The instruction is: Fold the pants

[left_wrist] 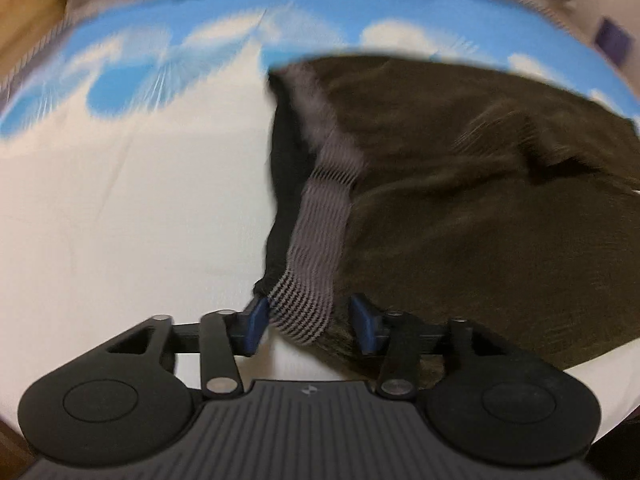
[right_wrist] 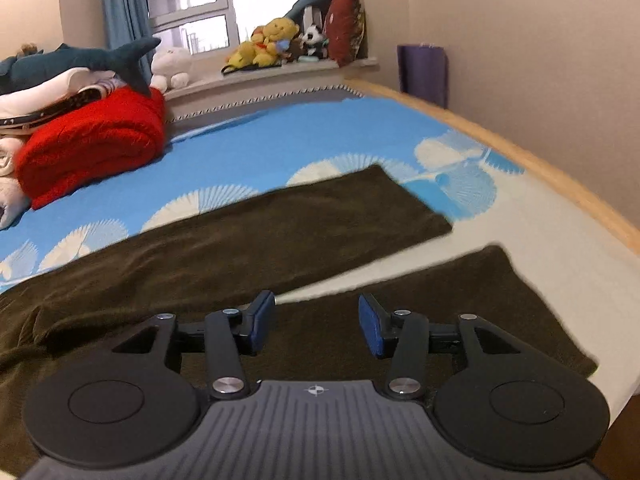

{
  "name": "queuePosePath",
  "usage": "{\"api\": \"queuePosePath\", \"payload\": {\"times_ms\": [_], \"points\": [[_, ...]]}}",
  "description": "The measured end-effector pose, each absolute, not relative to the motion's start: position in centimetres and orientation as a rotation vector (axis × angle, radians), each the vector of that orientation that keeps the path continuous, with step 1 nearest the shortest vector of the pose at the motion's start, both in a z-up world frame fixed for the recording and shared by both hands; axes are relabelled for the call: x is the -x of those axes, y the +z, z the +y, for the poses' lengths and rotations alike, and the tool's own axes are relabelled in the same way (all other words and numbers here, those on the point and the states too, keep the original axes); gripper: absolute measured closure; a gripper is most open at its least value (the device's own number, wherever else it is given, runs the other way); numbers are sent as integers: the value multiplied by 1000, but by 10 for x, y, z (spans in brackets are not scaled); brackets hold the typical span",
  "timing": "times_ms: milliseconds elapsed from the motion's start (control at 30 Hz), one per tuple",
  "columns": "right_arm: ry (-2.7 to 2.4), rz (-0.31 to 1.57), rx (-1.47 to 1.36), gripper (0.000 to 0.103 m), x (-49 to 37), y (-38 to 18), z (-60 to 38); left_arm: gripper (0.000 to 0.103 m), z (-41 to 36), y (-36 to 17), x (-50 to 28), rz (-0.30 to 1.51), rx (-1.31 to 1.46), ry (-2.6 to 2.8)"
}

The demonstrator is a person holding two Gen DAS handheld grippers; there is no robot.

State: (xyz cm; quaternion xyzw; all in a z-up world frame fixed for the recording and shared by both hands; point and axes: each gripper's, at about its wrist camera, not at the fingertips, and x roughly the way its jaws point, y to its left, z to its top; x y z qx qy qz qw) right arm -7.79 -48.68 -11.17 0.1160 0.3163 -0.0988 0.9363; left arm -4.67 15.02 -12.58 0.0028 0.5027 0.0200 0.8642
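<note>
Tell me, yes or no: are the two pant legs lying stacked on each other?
No: in the right wrist view the pants lie with legs apart, bare bedsheet between them.

I'm looking into a home bedroom. A bed (right_wrist: 520, 216) with a blue-and-white cloud sheet (right_wrist: 280, 140) is filling both views, wooden frame edge (right_wrist: 560, 168) showing. Folded red blanket (right_wrist: 92, 144) and a shark plush (right_wrist: 80, 60) are sitting at the head. Stuffed toys (right_wrist: 268, 42) and a red cushion (right_wrist: 346, 28) are lining the windowsill, blue curtains (right_wrist: 124, 12) hanging by the window (right_wrist: 192, 0).
</note>
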Motion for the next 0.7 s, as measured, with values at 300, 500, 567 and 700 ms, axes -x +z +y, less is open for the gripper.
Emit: {"api": "queuePosePath", "payload": {"times_ms": [300, 500, 567, 700], "points": [[-128, 799, -206, 54, 70, -150, -435, 43, 129, -100, 60, 790, -112, 7], [-72, 910, -141, 54, 71, -173, -406, 47, 118, -122, 51, 972, -66, -157], [-66, 966, -80, 54, 69, -183, -399, 56, 116, -162, 43, 1208, -164, -108], [-98, 1067, -35, 54, 64, -200, -393, 56, 116, -156, 42, 1193, -140, -102]]}}
